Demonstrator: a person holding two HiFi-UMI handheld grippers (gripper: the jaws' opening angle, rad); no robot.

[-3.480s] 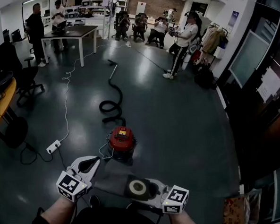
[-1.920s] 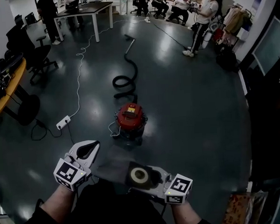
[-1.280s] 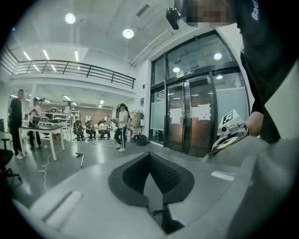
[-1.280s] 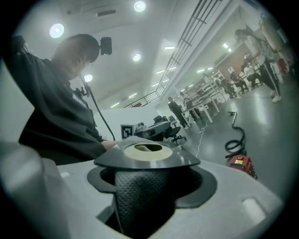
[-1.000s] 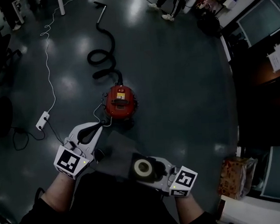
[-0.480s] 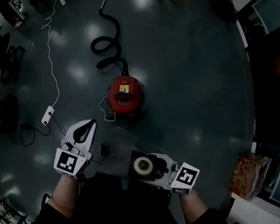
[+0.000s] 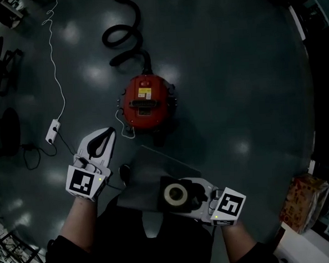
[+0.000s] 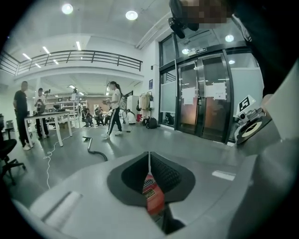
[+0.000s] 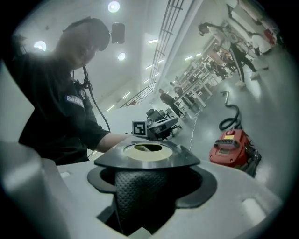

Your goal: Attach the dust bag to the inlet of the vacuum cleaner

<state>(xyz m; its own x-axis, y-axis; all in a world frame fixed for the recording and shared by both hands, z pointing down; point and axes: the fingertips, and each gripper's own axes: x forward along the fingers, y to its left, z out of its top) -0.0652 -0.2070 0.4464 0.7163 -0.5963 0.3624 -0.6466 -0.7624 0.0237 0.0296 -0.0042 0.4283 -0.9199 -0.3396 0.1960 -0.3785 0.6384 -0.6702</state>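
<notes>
**Left tongs closed and empty, right tongs clamped on the bag collar**

Head view: my left gripper [image 7: 107,132] sits at lower left with its jaws pressed together and nothing between them, its tips aimed up the frame toward the vacuum cleaner [image 7: 146,100]. My right gripper [image 7: 182,195] is at lower centre, clamped on the dust bag [image 7: 156,170]. The bag's stiff collar with its pale round opening faces up at the camera, and the grey fabric spreads up and left from it, between the two grippers. The bag is clear of the vacuum cleaner, which stands on the dark floor just above it in the frame. A black hose [image 7: 126,33] curls away from the red body toward the top edge. A power strip [image 7: 52,131] lies at the left with a white cable [image 7: 54,62] running upward from it.

Left gripper view: the jaws meet in a thin seam. The red sliver below the seam is probably the vacuum cleaner seen through the gap, though it is too narrow to be sure. The right gripper and the collar show at the right edge.

Right gripper view: the collar [image 9: 147,158] lies flat across the jaws, held firmly, opening up. The left gripper is just behind it, and the vacuum cleaner is at the right, well apart.
</notes>
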